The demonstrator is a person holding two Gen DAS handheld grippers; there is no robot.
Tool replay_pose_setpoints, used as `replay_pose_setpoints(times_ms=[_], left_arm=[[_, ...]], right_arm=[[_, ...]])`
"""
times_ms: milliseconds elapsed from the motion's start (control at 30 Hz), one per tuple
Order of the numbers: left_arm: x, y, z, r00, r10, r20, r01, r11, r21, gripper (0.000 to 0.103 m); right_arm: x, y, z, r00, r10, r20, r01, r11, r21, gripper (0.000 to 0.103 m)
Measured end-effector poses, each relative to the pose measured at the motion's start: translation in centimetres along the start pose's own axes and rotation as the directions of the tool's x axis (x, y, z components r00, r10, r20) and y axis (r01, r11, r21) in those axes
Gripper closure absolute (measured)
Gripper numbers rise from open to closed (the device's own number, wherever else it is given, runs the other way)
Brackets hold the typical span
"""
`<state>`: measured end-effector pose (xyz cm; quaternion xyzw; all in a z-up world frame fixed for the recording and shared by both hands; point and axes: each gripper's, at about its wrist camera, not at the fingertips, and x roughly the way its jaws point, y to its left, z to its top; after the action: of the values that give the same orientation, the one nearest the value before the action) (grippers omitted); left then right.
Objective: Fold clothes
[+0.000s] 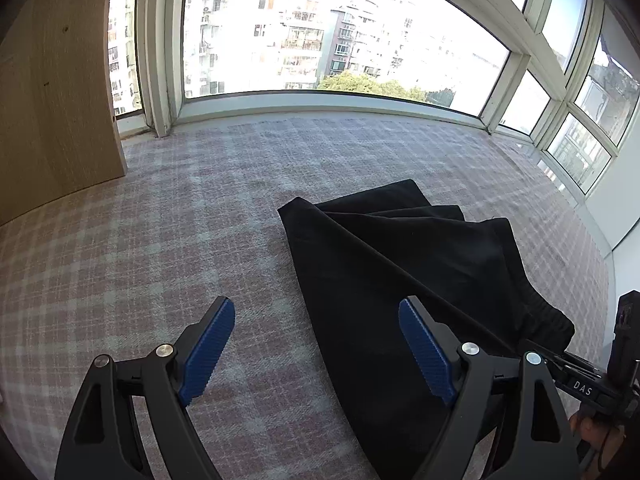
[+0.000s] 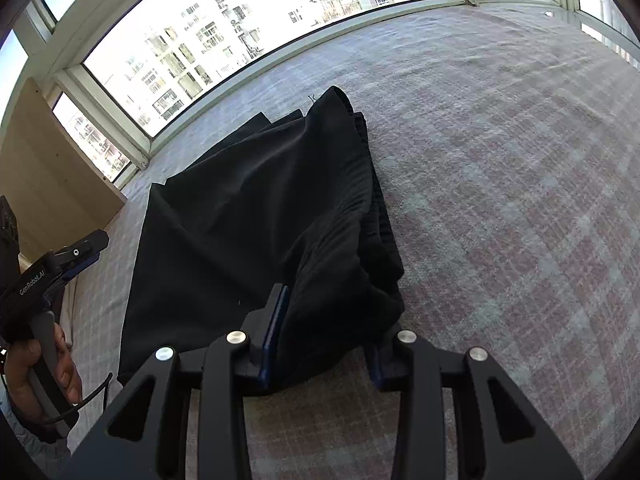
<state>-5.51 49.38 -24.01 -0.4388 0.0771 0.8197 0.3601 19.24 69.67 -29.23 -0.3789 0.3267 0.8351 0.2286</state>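
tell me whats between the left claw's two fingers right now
Only bare plaid cover, seen in the left wrist view; the black garment lies just beside the left claw.

One black fabric garment (image 1: 384, 264), loosely bunched, lies on one pink-and-grey checked cloth surface (image 1: 160, 240). Two black two-finger grippers with blue ribbed pads are here: the left gripper (image 1: 316, 344) at the garment's nine o'clock, the right gripper (image 2: 324, 328) at its six. One hand (image 2: 40, 376) shows. One pale wooden panel (image 1: 52, 120) stands at ten o'clock.
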Motion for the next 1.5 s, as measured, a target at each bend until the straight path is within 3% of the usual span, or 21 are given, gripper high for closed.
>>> replay_pose_setpoints(times_ms=[267, 367, 500, 667, 733, 800, 900, 1000, 1033, 1067, 1100, 1200, 1500], left_arm=[[1.0, 0.3, 0.2, 1.0, 0.007, -0.012, -0.008, 0.999, -0.05, 0.019], [0.6, 0.5, 0.0, 1.0, 0.012, -0.005, -0.012, 0.998, -0.055, 0.019], [-0.1, 0.7, -0.1, 0.999, 0.033, -0.001, -0.033, 0.998, -0.059, 0.019], [-1.5, 0.8, -0.2, 0.998, 0.064, 0.016, -0.062, 0.994, -0.092, 0.019], [-2.0, 0.8, -0.2, 0.997, 0.078, 0.021, -0.076, 0.992, -0.103, 0.019], [-2.4, 0.8, -0.4, 0.995, 0.094, 0.024, -0.091, 0.99, -0.108, 0.019], [-2.6, 0.8, -0.7, 0.994, 0.108, 0.018, -0.105, 0.989, -0.108, 0.019], [-2.6, 0.7, -1.0, 0.993, 0.117, 0.015, -0.114, 0.987, -0.113, 0.019], [-2.6, 0.7, -1.0, 0.993, 0.117, 0.014, -0.114, 0.987, -0.116, 0.019], [-2.5, 0.7, -1.0, 0.993, 0.117, 0.013, -0.114, 0.986, -0.118, 0.019], [-2.4, 0.6, -1.0, 0.993, 0.116, 0.012, -0.114, 0.986, -0.119, 0.019], [-2.3, 0.2, -1.1, 0.993, 0.114, 0.012, -0.112, 0.987, -0.115, 0.019], [-2.7, 0.9, -1.5, 0.99, 0.137, 0.014, -0.134, 0.983, -0.126, 0.019]], right_arm=[[-1.7, -0.5, -1.3, 0.997, 0.007, -0.075, -0.012, 0.997, -0.074, 0.063], [-4.0, -2.5, -1.4, 0.999, -0.007, -0.053, 0.003, 0.997, -0.081, 0.062], [-4.6, -3.8, 3.2, 0.999, 0.035, -0.024, -0.038, 0.993, -0.116, 0.061], [0.3, -2.1, 10.2, 0.994, 0.087, -0.066, -0.1, 0.97, -0.221, 0.061], [2.6, -2.1, 11.7, 0.989, 0.104, -0.105, -0.125, 0.97, -0.21, 0.061], [4.4, -2.1, 12.5, 0.974, 0.173, -0.149, -0.198, 0.964, -0.178, 0.061], [6.5, -2.7, 13.1, 0.96, 0.223, -0.17, -0.245, 0.962, -0.121, 0.06], [7.5, -3.3, 13.9, 0.939, 0.31, -0.146, -0.319, 0.947, -0.044, 0.058], [8.0, -3.0, 14.0, 0.923, 0.348, -0.161, -0.359, 0.933, -0.04, 0.058], [8.5, -2.7, 14.2, 0.907, 0.383, -0.176, -0.395, 0.918, -0.039, 0.066], [8.7, -1.9, 14.1, 0.908, 0.376, -0.182, -0.396, 0.914, -0.085, 0.079], [9.2, 0.6, 14.0, 0.914, 0.354, -0.2, -0.393, 0.893, -0.219, 0.08], [8.4, 5.8, 17.3, 0.902, 0.397, -0.168, -0.431, 0.818, -0.381, 0.081]])
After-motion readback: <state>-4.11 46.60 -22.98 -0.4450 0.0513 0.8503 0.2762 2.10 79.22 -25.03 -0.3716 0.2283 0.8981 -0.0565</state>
